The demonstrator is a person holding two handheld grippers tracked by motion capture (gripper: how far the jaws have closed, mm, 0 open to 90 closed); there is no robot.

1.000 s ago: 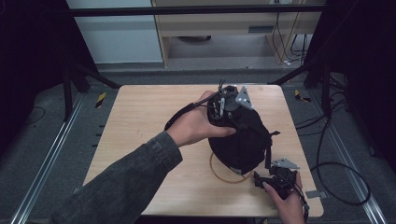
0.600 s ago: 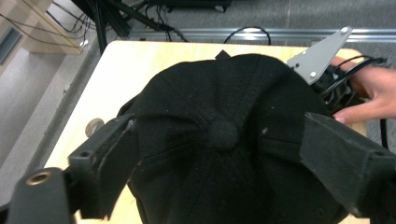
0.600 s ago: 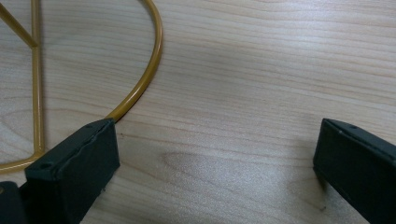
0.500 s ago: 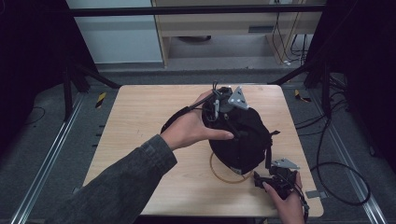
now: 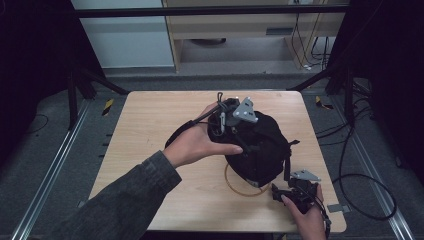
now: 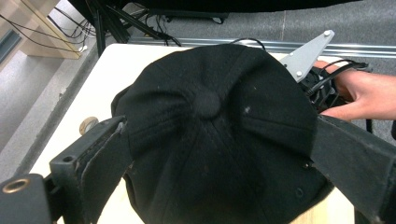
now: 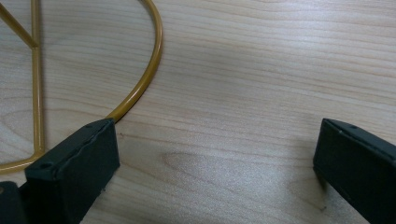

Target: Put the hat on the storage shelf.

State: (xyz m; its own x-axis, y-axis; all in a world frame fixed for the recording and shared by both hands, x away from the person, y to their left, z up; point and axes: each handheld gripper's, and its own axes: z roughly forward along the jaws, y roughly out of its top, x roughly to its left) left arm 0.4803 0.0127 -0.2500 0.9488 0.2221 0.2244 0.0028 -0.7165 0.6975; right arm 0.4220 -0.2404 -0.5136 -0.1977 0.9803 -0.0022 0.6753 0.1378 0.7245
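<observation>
A black cap (image 5: pixel 262 150) sits crown-up over a gold wire stand (image 5: pixel 235 185) on the wooden table (image 5: pixel 150 125). My left gripper (image 5: pixel 240 131) lies at the cap's far side, held by a hand in a dark sleeve. Its jaws have just been opening and now stand wide on either side of the cap (image 6: pixel 210 140), which lies between them ungripped. My right gripper (image 5: pixel 278 192) rests near the table's front right corner, open, with bare wood between its jaws (image 7: pixel 215 135). The stand's gold ring (image 7: pixel 149 70) curves just past its left jaw.
Beyond the cap, the left gripper view shows the other hand (image 6: pixel 369 93) and its grey plate (image 6: pixel 308 56). Cables (image 5: pixel 360 190) loop on the floor right of the table. Metal rails (image 5: pixel 45 170) run along the left, with shelving behind.
The left hand and its gripper have shifted slightly left along the cap's far side and its jaws have let go of the cap. The right hand has stayed put.
</observation>
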